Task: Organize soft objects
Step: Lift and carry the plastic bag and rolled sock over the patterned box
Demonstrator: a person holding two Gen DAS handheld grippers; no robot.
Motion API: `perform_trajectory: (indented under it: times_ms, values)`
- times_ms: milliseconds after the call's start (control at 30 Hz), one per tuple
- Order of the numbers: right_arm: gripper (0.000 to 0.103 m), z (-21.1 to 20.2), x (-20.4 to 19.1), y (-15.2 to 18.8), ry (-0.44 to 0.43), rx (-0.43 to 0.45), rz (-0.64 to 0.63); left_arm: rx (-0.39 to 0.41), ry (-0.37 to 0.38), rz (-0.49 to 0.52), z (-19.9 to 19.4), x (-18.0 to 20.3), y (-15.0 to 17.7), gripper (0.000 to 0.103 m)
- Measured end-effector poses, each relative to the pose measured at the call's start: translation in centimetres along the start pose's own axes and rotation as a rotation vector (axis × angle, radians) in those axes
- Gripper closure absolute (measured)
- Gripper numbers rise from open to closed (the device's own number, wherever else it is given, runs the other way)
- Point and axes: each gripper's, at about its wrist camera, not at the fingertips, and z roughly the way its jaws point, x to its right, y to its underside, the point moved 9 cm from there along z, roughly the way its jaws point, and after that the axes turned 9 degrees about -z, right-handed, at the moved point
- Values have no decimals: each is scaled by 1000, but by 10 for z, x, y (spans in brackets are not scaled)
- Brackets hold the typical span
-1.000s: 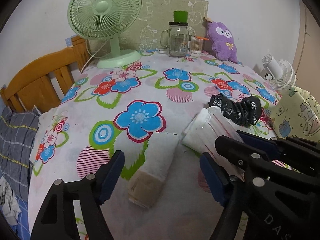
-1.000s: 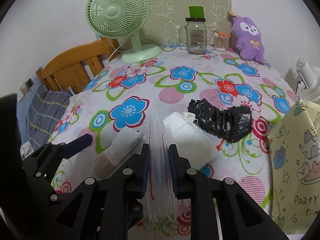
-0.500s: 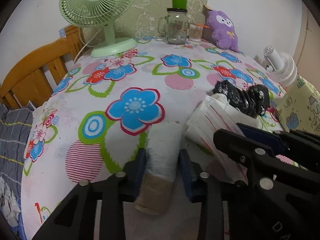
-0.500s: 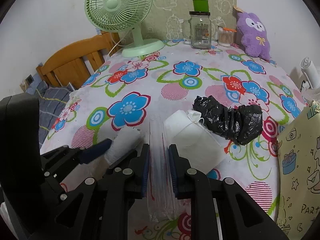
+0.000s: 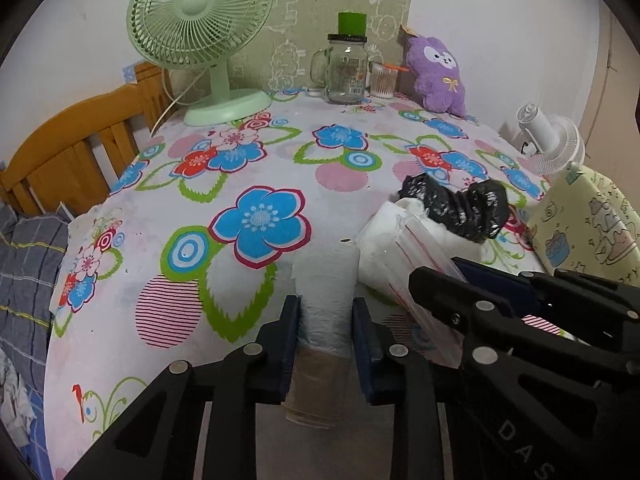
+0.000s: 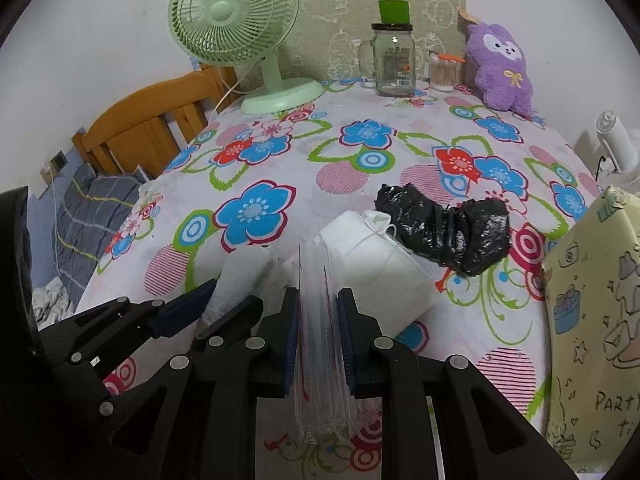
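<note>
A rolled white towel (image 5: 324, 280) with a tan end lies on the flowered tablecloth (image 5: 260, 148). My left gripper (image 5: 325, 304) straddles it; its jaws are closing and both pads press on the roll's sides. My right gripper (image 6: 319, 296) is shut on a clear plastic zip bag (image 6: 320, 396) that stands on edge between its pads. A folded white cloth (image 6: 380, 268) lies just beyond that bag, and a crumpled black plastic bundle (image 6: 444, 232) lies behind it. In the right wrist view the left gripper (image 6: 224, 300) shows at the left on the towel (image 6: 244, 272).
At the table's far edge stand a green fan (image 5: 200, 20), a glass jar (image 5: 346, 72), a cotton-swab cup (image 5: 382, 82) and a purple plush (image 5: 438, 72). A yellow gift bag (image 5: 592, 228) and a small white fan (image 5: 552, 140) are at the right. A wooden bed frame (image 5: 72, 148) is at the left.
The left gripper's jaws went from wide apart to closed around the rolled towel. The right gripper kept still, shut on the clear bag.
</note>
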Motion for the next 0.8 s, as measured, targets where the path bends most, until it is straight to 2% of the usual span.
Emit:
perform_trajectory:
  times_ms: [800]
  values:
    - [81,-87,21,-8,21,117,-7,100,4,-1,-70,51,-11,78]
